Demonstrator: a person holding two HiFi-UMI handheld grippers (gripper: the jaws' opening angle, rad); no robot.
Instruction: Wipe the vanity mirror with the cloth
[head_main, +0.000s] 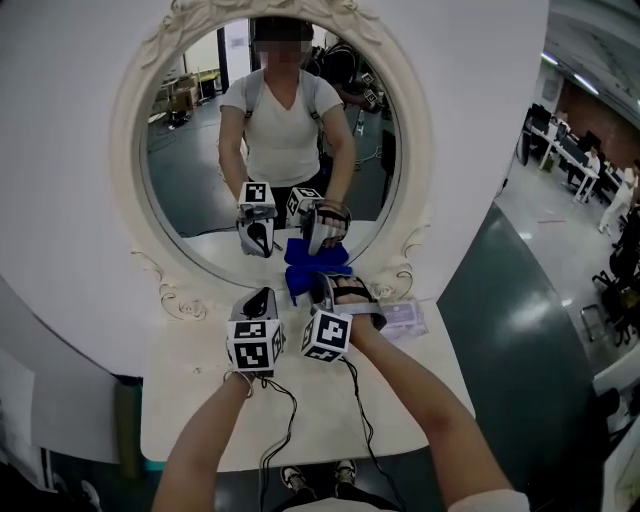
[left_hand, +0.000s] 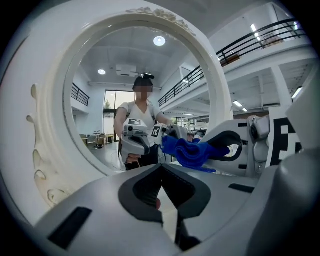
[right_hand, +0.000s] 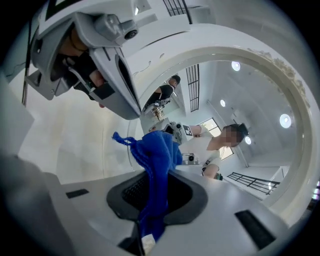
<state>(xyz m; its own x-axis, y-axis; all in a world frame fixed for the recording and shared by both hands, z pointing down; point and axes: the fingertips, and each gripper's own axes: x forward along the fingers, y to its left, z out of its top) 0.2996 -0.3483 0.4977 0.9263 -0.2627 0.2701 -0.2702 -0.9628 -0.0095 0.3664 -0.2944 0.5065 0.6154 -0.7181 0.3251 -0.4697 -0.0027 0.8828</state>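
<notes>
Blue cloth bunches at the foot of the vanity mirror, pinched by the right gripper; the left gripper is just beside it. Left gripper view: jaws closed on nothing. Right gripper view: jaws clamped on the cloth.

mirror: round, white ornate frame, upright | cloth: blue, bunched, at its lower edge
</notes>
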